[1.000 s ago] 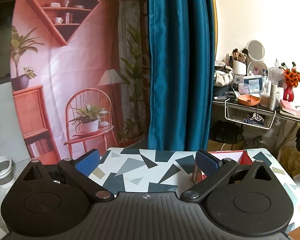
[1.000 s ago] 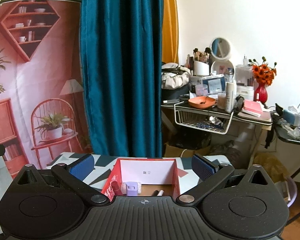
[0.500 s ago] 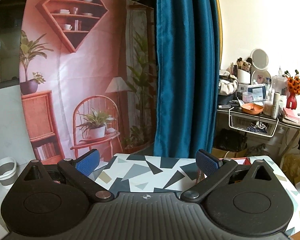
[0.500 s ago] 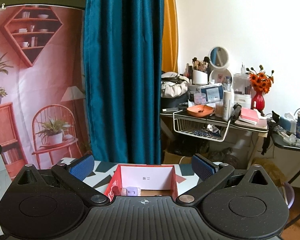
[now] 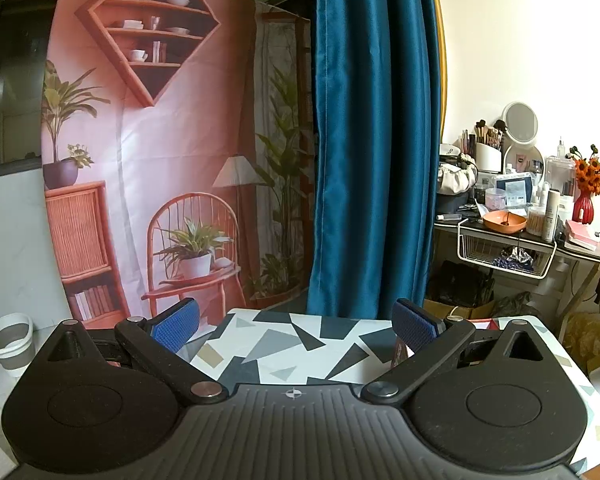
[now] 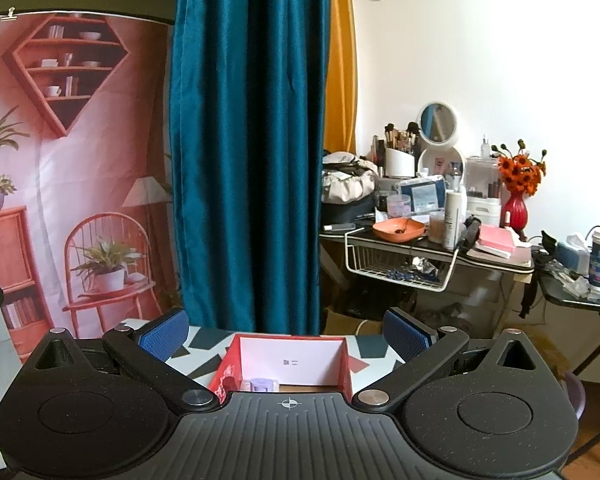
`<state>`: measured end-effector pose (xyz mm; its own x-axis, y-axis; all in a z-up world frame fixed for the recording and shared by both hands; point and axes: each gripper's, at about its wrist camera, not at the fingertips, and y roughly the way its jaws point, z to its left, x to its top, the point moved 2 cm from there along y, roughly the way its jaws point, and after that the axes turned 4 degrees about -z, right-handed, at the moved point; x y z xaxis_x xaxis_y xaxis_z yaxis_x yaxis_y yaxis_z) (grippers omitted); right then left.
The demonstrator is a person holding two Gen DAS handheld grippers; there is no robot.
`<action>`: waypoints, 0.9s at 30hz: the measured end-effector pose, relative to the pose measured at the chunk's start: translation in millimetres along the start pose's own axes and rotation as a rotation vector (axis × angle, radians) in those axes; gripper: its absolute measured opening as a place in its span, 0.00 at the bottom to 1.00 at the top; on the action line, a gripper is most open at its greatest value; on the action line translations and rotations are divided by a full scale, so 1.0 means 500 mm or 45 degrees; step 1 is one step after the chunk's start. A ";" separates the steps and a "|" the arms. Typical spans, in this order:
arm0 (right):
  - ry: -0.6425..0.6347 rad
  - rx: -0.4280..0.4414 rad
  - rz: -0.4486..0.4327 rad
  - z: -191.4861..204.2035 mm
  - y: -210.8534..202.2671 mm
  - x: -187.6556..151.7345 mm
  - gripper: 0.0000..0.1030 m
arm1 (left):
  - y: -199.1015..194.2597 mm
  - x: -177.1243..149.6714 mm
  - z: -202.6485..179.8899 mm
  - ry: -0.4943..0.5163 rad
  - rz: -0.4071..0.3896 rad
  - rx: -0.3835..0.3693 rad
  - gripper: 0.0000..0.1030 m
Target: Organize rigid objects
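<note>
A: What is hidden? From the right wrist view, the red box (image 6: 346,364) sits at 6 o'clock, and the gripper body cuts off its near half. Its floor barely shows.

B: I make out a small lilac object (image 6: 263,385) and a dark red one (image 6: 231,383) at its near left corner, both half covered. What they are, I cannot tell. From the left wrist view only a sliver of the box (image 5: 400,354) peeks past the right finger at 4 o'clock.

A: The tongs?

B: The left gripper (image 5: 294,324) is released, blue pads spread wide, nothing between them. The right gripper (image 6: 286,332) is spread likewise and empty, with the box's far wall showing between its fingers.

A: Room to move?

B: The table (image 5: 284,344) with its grey and black triangle pattern lies bare ahead of the left gripper. Its far edge ends at 12 o'clock, just before the blue curtain (image 5: 374,140). A cluttered vanity desk (image 6: 500,258) stands at 3 o'clock, well apart.

A: How does the box look?

B: Open-topped, red outside, pale pink inside, small print on the far wall, upright on the table.
</note>
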<state>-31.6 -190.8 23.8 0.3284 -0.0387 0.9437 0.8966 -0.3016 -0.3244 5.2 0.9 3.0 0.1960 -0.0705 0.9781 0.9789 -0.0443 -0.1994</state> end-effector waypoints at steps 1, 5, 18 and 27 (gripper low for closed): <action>-0.002 0.000 0.001 0.000 0.001 0.000 1.00 | 0.000 0.000 -0.001 -0.002 0.001 -0.001 1.00; -0.013 -0.002 -0.001 0.004 -0.001 -0.003 1.00 | -0.002 0.002 -0.004 -0.001 0.001 -0.005 1.00; -0.039 -0.012 -0.035 0.011 -0.017 0.000 1.00 | -0.015 0.007 -0.008 -0.021 -0.033 -0.020 1.00; -0.042 -0.002 -0.033 0.016 -0.020 -0.004 1.00 | -0.016 0.003 -0.011 -0.028 -0.041 -0.025 1.00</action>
<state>-38.8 -180.0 24.6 0.3144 0.0003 0.9493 0.9044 -0.3039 -0.2995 -2.6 -4.6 5.8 0.1662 -0.0469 0.9850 0.9834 -0.0655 -0.1691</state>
